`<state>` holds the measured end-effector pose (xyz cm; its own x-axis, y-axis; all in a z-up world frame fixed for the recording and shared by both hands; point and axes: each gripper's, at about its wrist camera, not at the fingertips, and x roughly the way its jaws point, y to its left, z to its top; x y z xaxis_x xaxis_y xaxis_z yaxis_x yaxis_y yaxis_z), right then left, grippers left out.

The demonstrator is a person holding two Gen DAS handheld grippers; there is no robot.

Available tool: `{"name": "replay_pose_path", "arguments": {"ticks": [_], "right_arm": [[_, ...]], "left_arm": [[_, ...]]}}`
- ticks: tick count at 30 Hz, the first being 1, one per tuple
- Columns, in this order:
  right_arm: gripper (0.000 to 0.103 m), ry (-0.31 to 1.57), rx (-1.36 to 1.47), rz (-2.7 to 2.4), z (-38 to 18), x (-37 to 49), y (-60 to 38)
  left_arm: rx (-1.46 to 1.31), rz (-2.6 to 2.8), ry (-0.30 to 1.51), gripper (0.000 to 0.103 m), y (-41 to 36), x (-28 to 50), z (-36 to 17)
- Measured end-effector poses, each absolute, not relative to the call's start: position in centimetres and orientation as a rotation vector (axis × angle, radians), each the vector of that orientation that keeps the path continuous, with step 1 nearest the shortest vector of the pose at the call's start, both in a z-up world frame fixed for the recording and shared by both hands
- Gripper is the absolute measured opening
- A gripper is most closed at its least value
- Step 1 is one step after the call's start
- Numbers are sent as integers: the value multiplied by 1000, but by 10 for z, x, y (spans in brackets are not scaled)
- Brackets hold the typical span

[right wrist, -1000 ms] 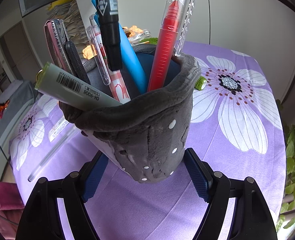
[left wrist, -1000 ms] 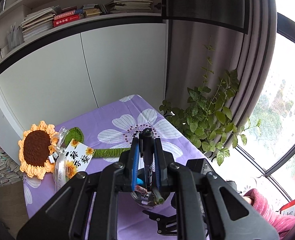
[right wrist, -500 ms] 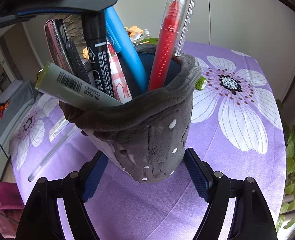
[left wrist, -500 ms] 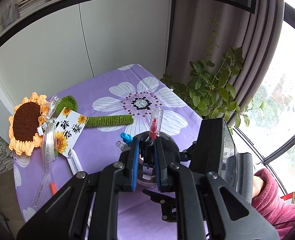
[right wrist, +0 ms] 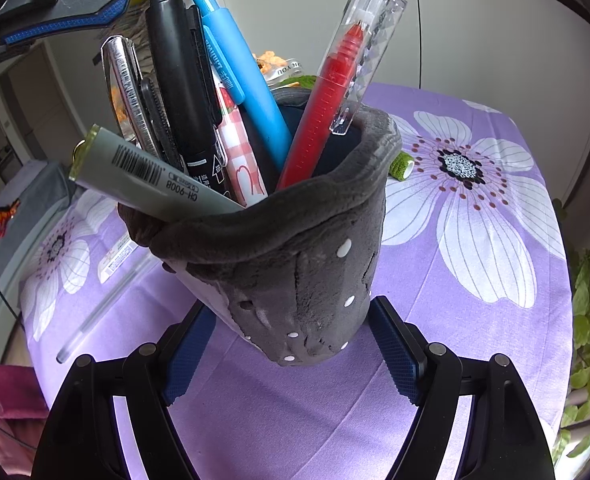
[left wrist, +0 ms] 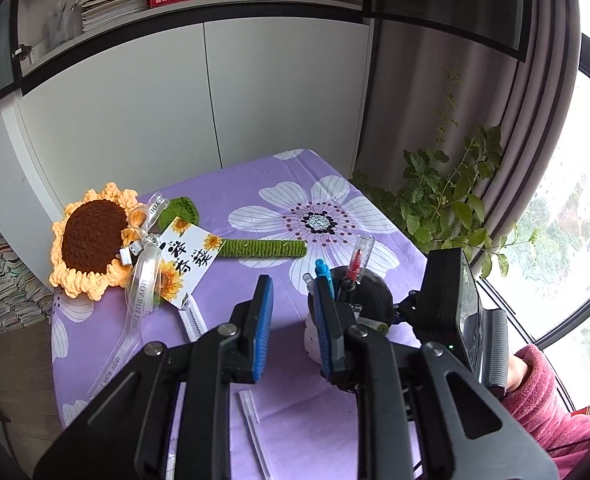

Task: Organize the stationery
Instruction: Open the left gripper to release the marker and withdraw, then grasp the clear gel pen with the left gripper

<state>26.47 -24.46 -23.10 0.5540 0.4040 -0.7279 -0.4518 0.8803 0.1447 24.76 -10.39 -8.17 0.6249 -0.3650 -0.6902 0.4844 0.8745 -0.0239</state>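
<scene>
L gripper [left wrist: 291, 320] jaws just opened, nothing btwn; bare cloth [left wrist: 295, 400] below. R gripper [right wrist: 291, 354] clamped on grey pen cup [right wrist: 295, 272]. Marker [right wrist: 155, 172] label: "CH-9008".

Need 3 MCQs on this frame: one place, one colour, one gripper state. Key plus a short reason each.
1. Where does the black marker stand?
A. in the grey pen holder
B. flat on the purple tablecloth
C. between the left gripper jaws

2. What colour is the pen under the clear cap?
A. green
B. red
C. yellow

3. How is the left gripper?
A. shut on a marker
B. shut on the holder
C. open, holding nothing

Key: 1 A, the marker stands among the other pens inside the holder. 2 B, the red pen shows through its clear cap. 3 C, its jaws have just been opening and only tablecloth shows between them.
</scene>
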Motion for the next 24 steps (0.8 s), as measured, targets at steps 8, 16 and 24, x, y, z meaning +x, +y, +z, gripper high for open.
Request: {"name": "replay_pose_path", "arguments": {"ticks": [8, 16, 24], "right_arm": [[80, 844, -61, 507, -231, 264, -244], [80, 844, -60, 507, -232, 265, -243], [80, 844, -60, 507, -232, 264, -242]], "left_arm": [[180, -401, 907, 19, -79, 249, -132], [196, -349, 1095, 19, -72, 253, -198], [196, -347, 1140, 19, -73, 261, -214]]}}
